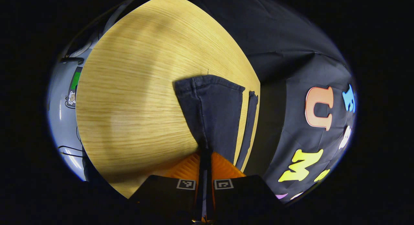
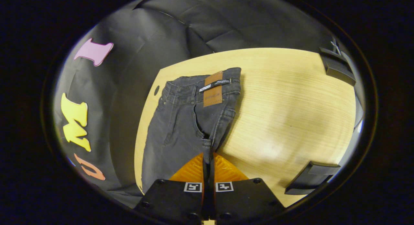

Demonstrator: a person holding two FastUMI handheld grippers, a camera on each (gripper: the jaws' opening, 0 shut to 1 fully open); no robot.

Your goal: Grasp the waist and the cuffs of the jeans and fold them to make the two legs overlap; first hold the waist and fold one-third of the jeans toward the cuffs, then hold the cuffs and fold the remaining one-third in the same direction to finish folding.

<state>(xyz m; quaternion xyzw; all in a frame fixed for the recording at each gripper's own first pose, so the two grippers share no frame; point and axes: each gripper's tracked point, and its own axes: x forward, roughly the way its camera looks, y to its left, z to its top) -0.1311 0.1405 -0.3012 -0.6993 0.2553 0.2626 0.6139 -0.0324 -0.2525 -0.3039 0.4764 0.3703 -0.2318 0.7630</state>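
Dark jeans [image 2: 181,121] flat on the table [image 2: 291,105], close along its edge by the wall. Left gripper [image 1: 204,160] clamped on a cuff [image 1: 210,89], fingers pressed together over the denim; second cuff [image 1: 251,98] lying just beside it, nearer the table edge. Right gripper [image 2: 208,160] pinched tight on cloth near the crotch, waist [image 2: 200,84] beyond it at the far end.

Legs not yet stacked, by the look of it, so the lengthwise fold seems the step in hand. Best done with both ends lifted together and carried across at the same pace, cloth kept taut, seams brought to meet; a lagging end likely to twist the leg.

Left gripper view: cuffs, hems, bare wood stretching left. Right gripper view: waistband, patch [image 2: 212,90] with its tag, fly, pockets, and dark fittings [image 2: 336,71] at the table's right side.
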